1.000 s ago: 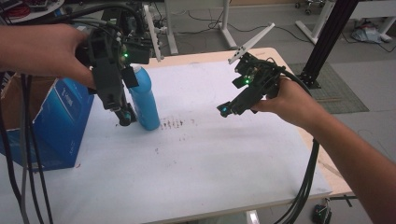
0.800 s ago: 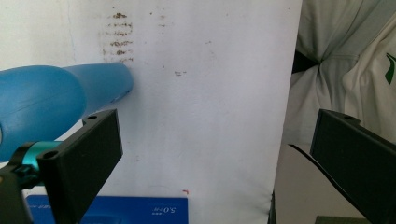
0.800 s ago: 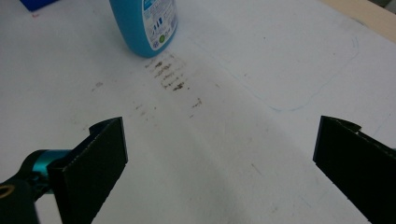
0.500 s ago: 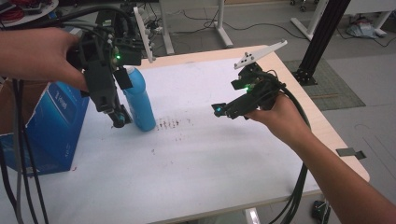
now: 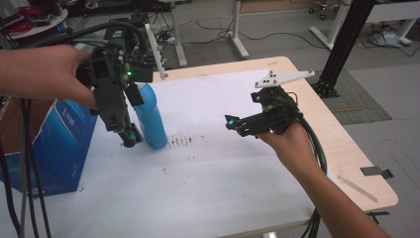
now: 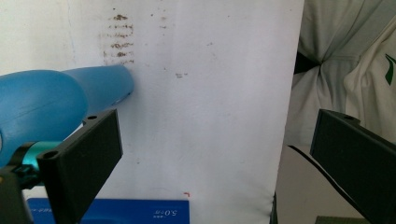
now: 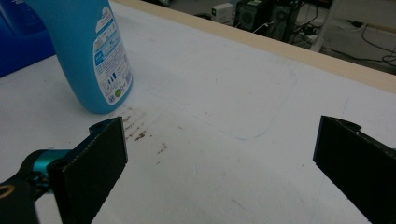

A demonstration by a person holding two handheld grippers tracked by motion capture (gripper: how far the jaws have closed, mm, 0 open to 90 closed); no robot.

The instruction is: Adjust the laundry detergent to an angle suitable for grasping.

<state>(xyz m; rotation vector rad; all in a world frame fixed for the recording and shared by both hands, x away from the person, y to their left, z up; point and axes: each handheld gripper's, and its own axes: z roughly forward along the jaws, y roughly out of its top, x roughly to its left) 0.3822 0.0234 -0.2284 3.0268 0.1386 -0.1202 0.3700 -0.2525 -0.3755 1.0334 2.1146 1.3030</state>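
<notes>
A tall blue detergent bottle (image 5: 150, 119) stands upright on the white-covered table (image 5: 208, 188), left of centre. My left gripper (image 5: 130, 140) points down just left of the bottle's base. In the left gripper view the jaws (image 6: 217, 126) are wide open and the bottle (image 6: 56, 102) lies outside them, against the left jaw. My right gripper (image 5: 233, 124) hovers above the table's middle right, aimed left toward the bottle. It (image 7: 219, 126) is open with only bare table between the jaws, and the bottle (image 7: 88, 51) stands well ahead at upper left.
A blue carton (image 5: 54, 144) stands at the table's left edge, close behind my left gripper. Brown smudges (image 5: 183, 140) mark the cover right of the bottle. Bare wood (image 5: 346, 158) runs along the right edge. Cables trail off both grippers.
The right gripper has dipped slightly and stays pointed at the bottle. The left gripper stays beside the bottle's base. Both remain open.
</notes>
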